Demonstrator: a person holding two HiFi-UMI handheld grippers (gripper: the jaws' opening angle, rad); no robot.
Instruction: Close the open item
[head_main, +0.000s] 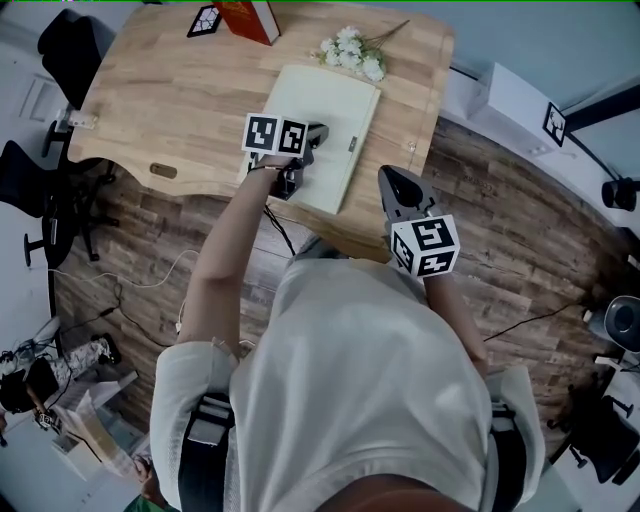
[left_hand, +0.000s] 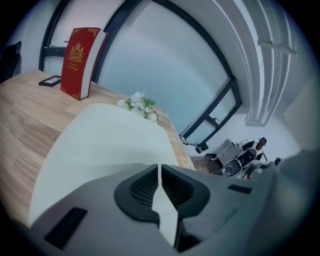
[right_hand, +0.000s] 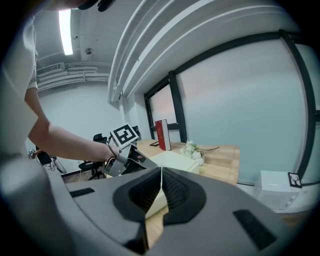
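A flat cream box (head_main: 340, 110) lies on the wooden table (head_main: 170, 110), its lid down as far as I can tell. My left gripper (head_main: 320, 134) rests over the box's near half, jaws shut with nothing between them. In the left gripper view the cream lid (left_hand: 100, 145) fills the space just beyond that gripper (left_hand: 159, 167). My right gripper (head_main: 388, 176) hovers at the table's front edge, right of the box, shut and empty. The right gripper view looks past that gripper (right_hand: 161, 172) at the box (right_hand: 176, 161) and the left gripper (right_hand: 131, 156).
A red book (head_main: 250, 18) stands upright at the table's far edge beside a black marker card (head_main: 204, 20). White flowers (head_main: 352, 50) lie just beyond the box. Office chairs (head_main: 40, 190) and cables sit left of the table, a white case (head_main: 510, 100) to its right.
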